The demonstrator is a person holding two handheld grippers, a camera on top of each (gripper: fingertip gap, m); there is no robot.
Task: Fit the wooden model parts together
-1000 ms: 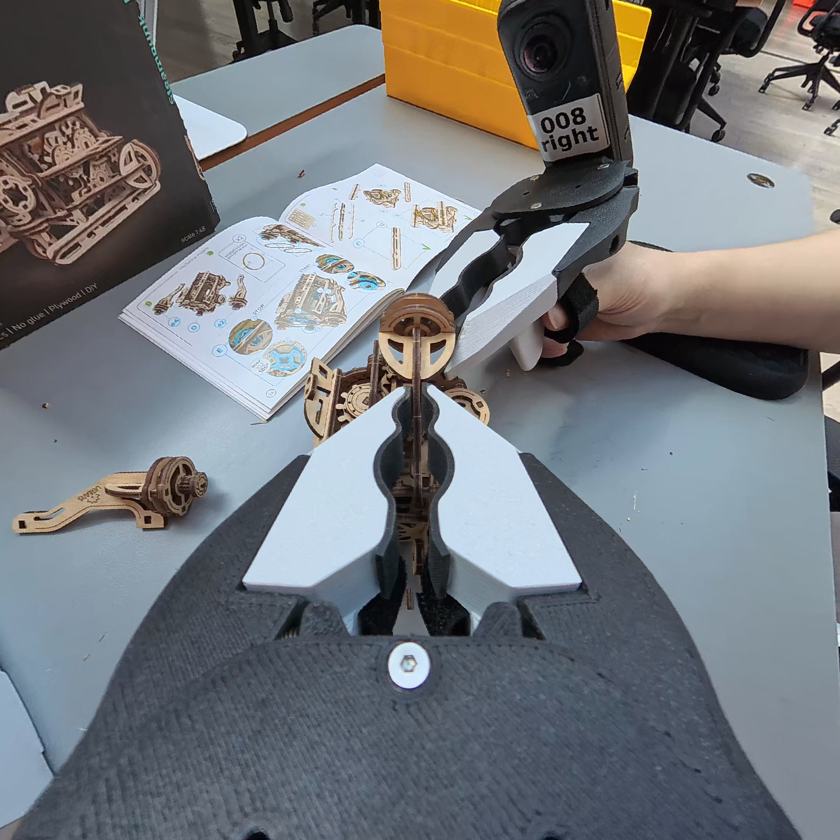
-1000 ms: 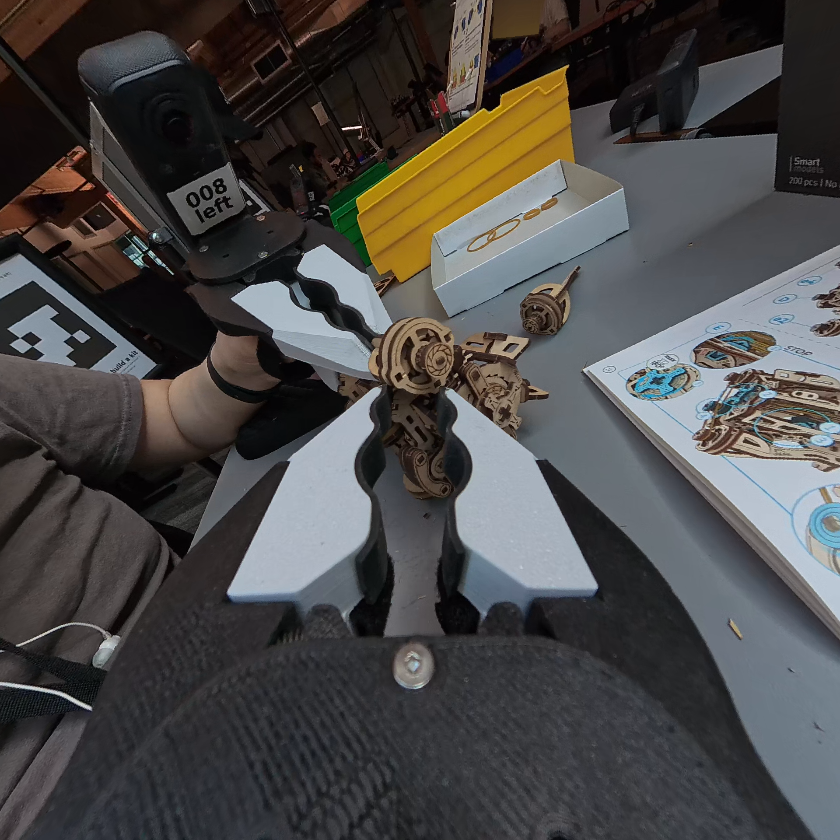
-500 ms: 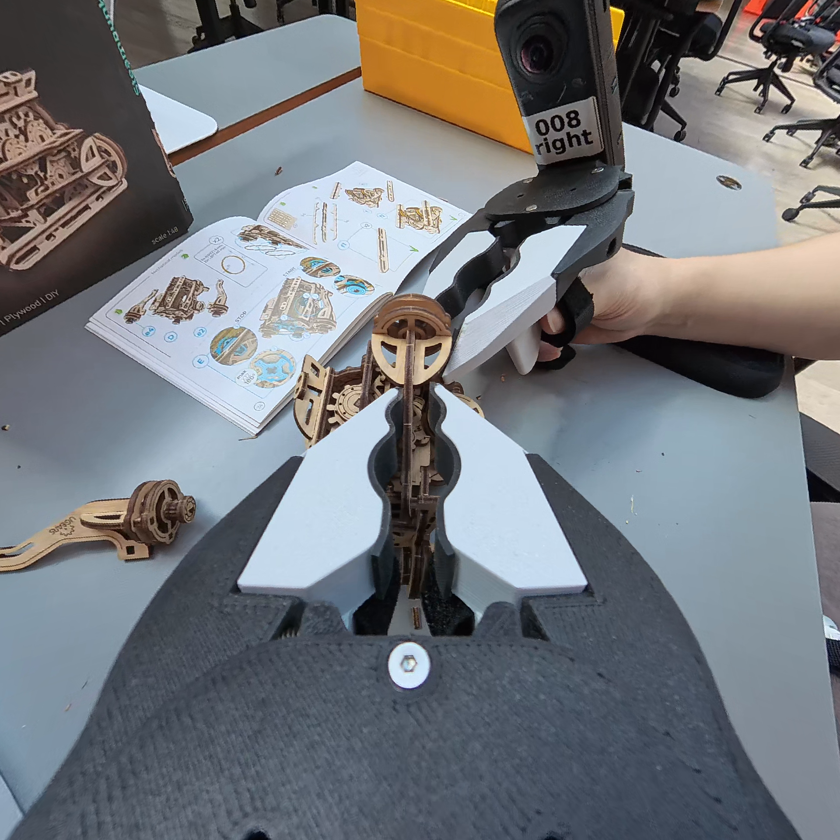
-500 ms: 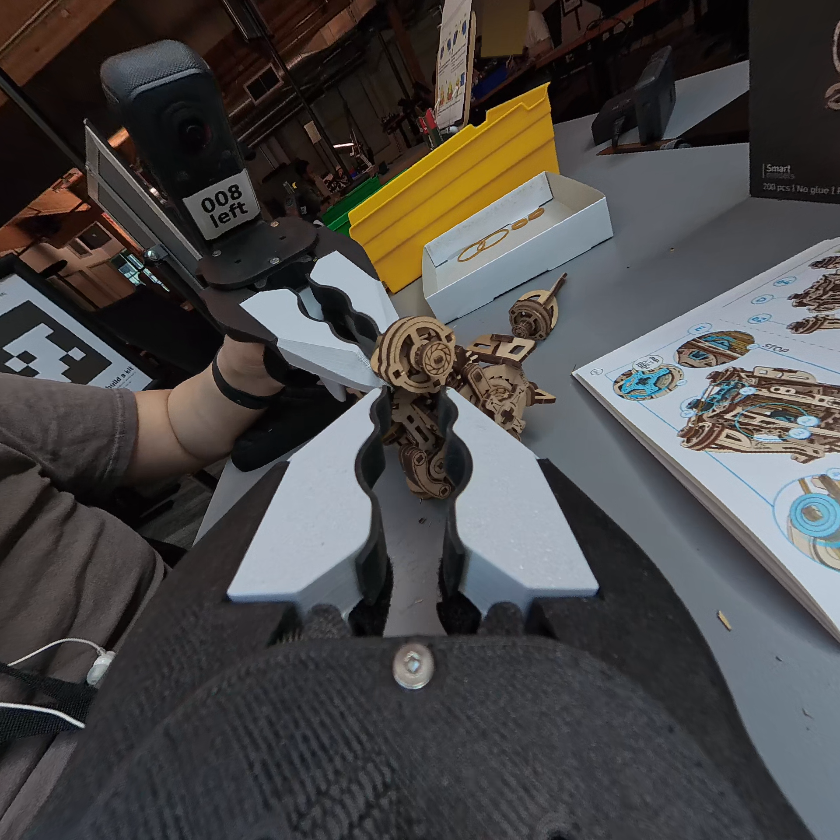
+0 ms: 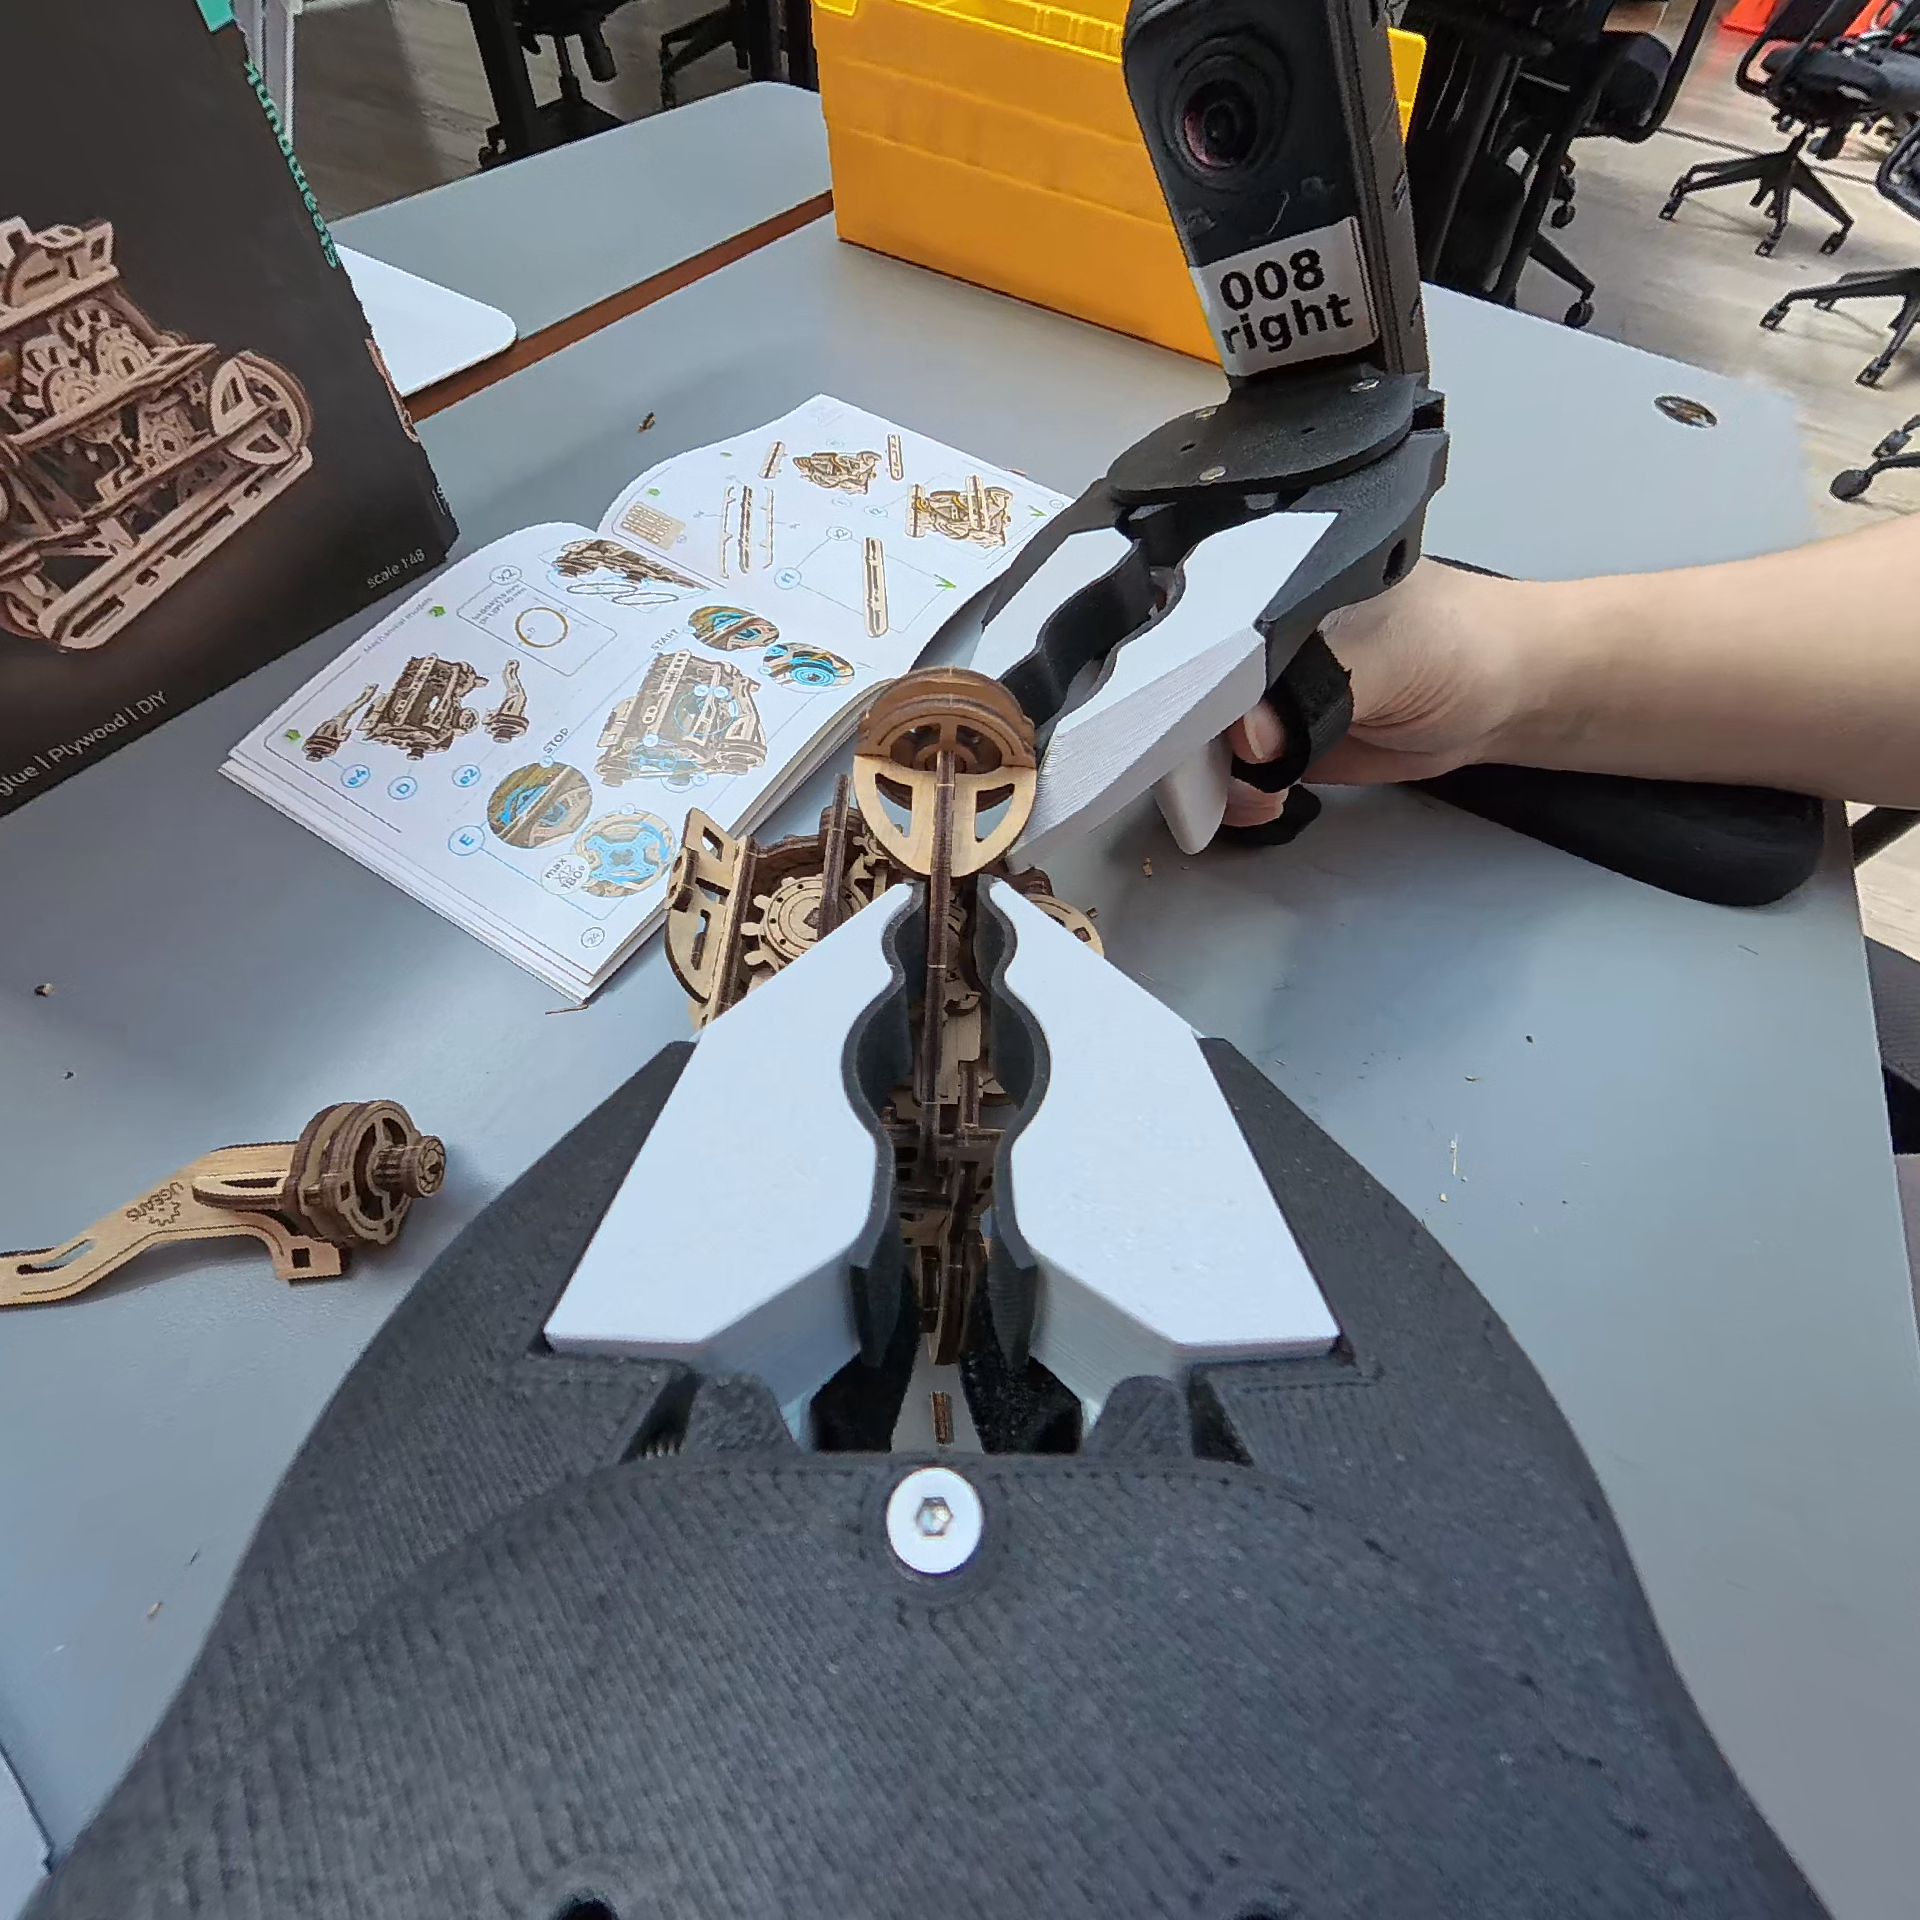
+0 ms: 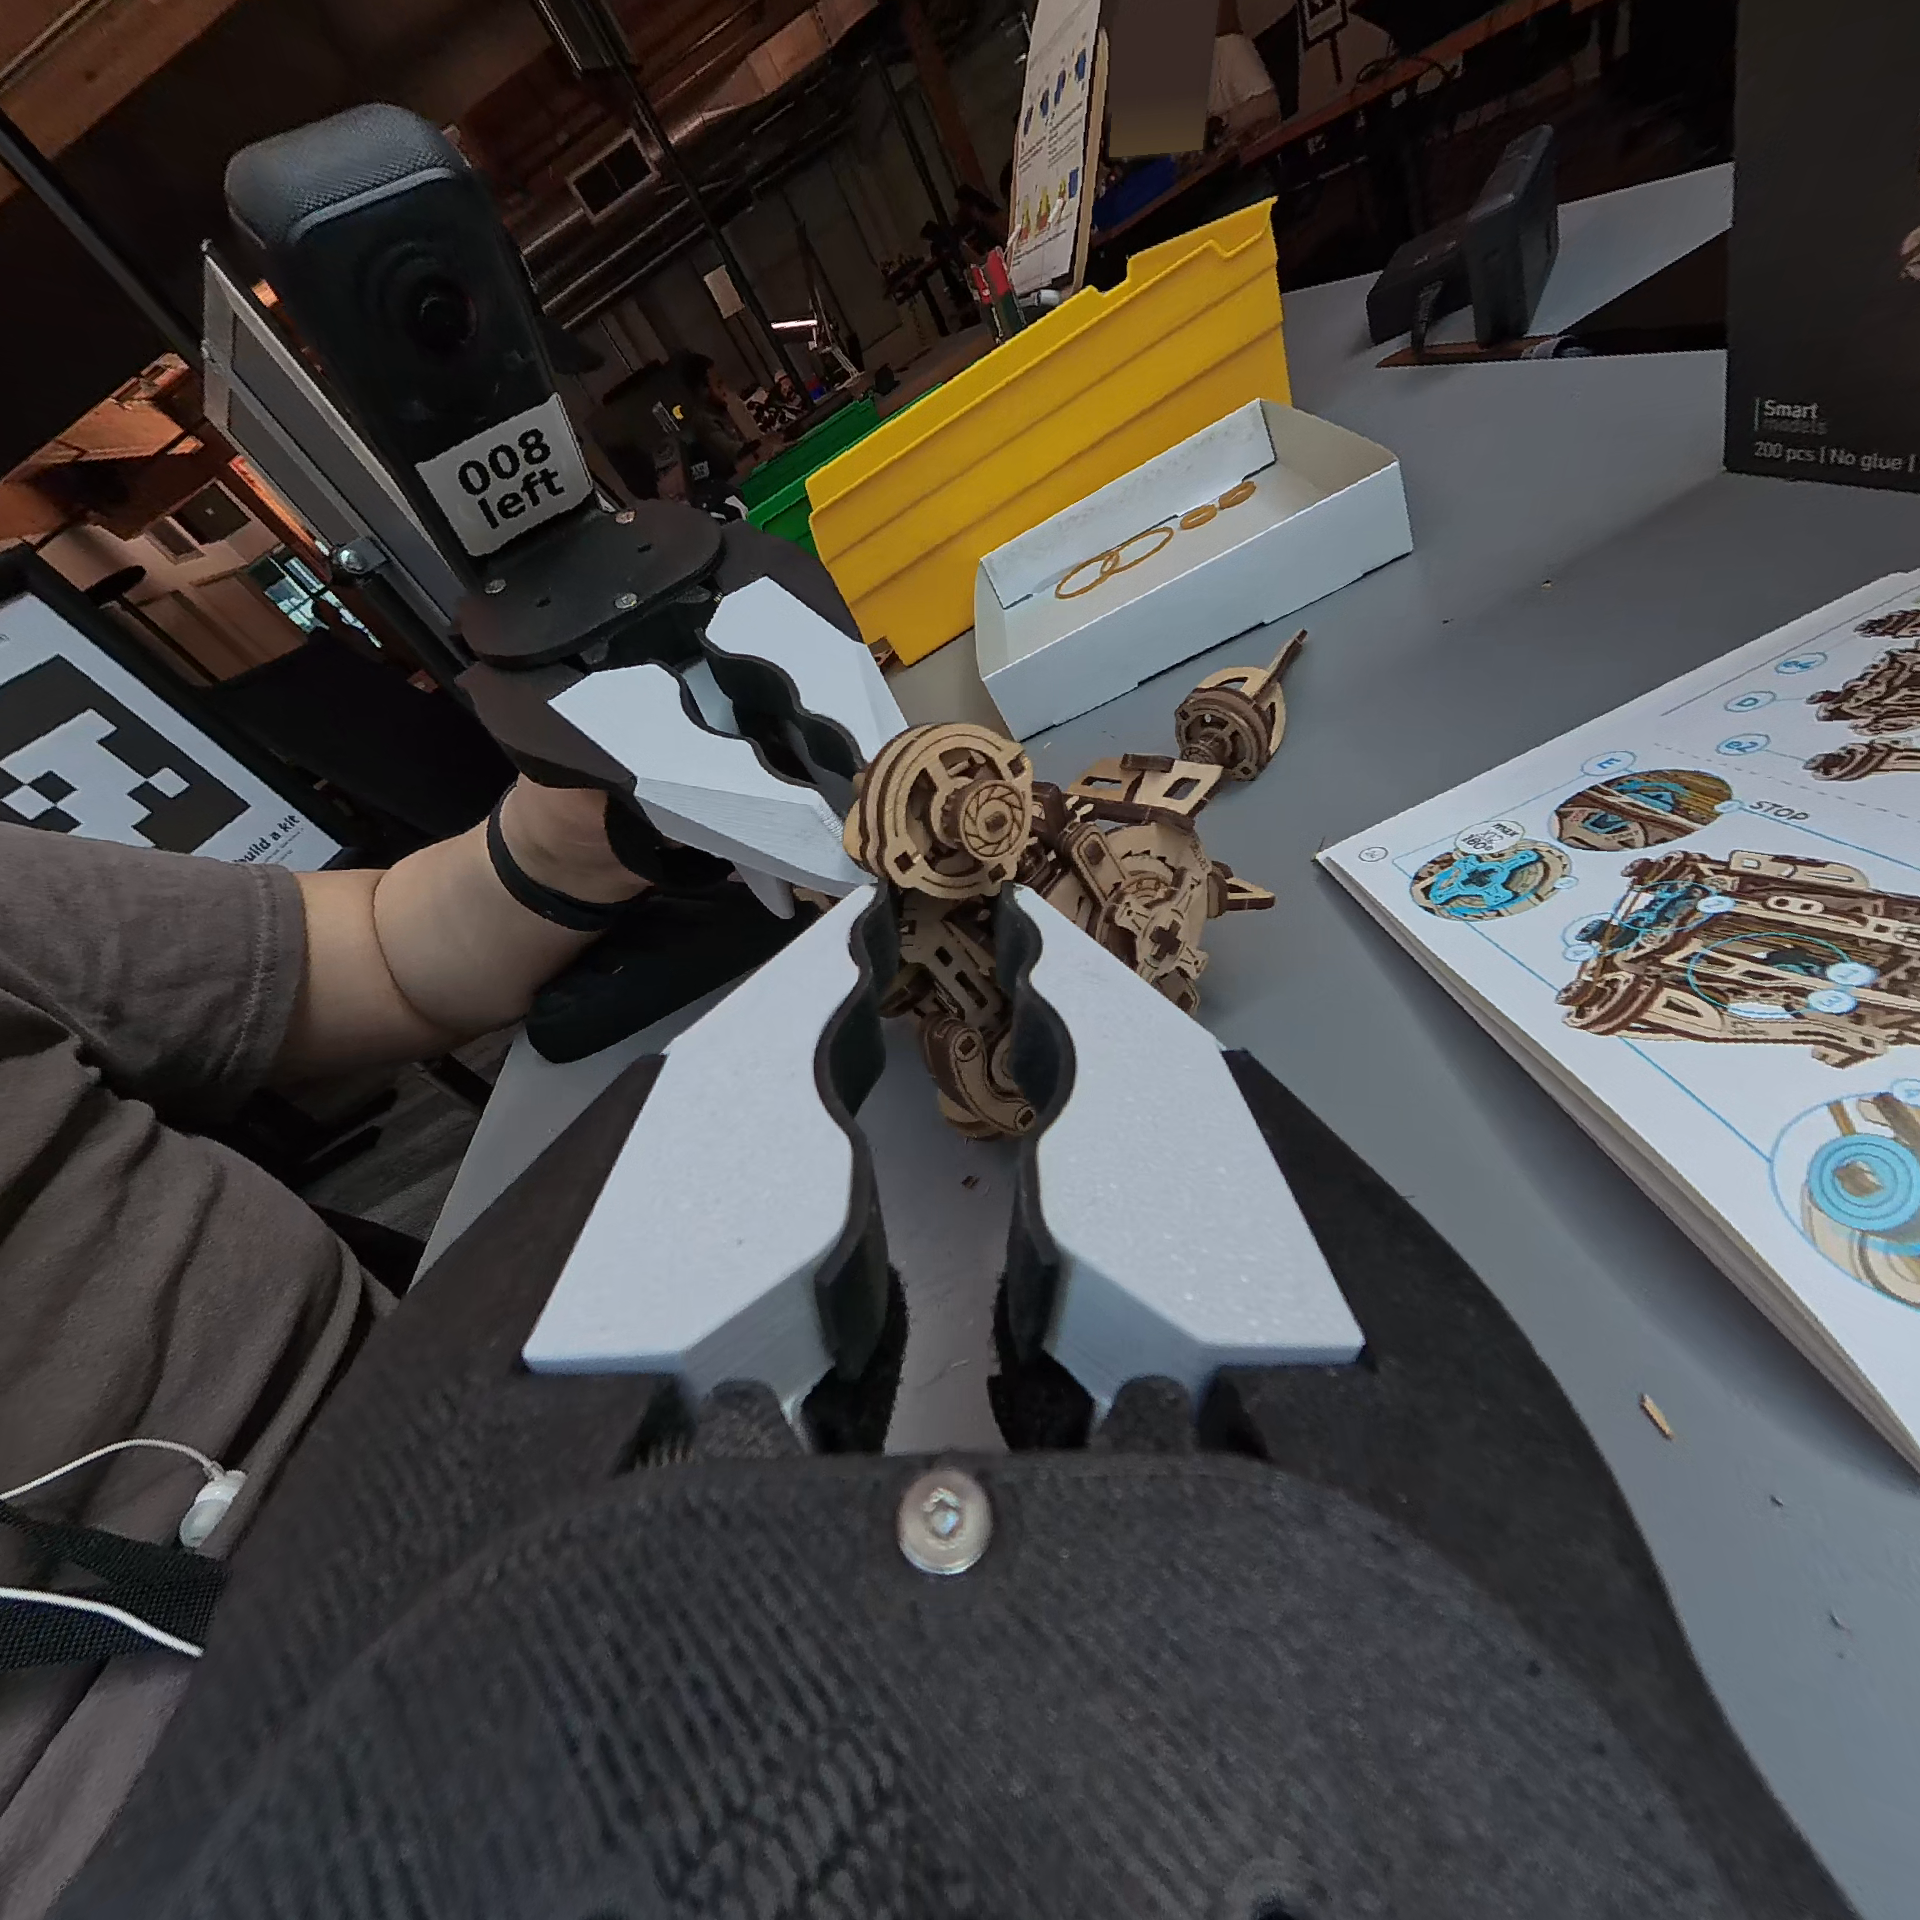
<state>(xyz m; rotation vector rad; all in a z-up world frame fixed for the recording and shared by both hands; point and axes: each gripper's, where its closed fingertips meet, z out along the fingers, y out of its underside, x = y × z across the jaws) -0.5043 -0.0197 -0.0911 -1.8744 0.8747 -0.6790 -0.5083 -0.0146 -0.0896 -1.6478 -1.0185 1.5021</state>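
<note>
A white tray (image 6: 1195,623) sits on the grey desk (image 5: 1455,1091) beside a yellow bin (image 6: 1039,488); inside the tray lie a few thin wooden rings, two large ones overlapping and smaller ones farther along. What the bin holds cannot be seen.

The wooden part (image 5: 940,790) is a laser-cut plywood piece: a round, layered wheel head with a small gear and hub on one face, on top of a flat slotted stem that runs down to a curved foot. It is held upright above the desk, in front of a larger wooden gear assembly (image 5: 758,914) resting near an open manual (image 5: 582,707). A second wheel-and-arm piece (image 5: 260,1205) lies flat on the desk, apart from the rest. A dark box (image 5: 156,416) stands behind the manual.

The left tongs (image 5: 940,894) are nearly closed, tips pinching the thin edge of the stem just under the wheel. The right tongs (image 6: 940,904) are narrowly open across the stem's broad faces, black pads pressed on both sides. Each pair's tips meet right below the wheel.
</note>
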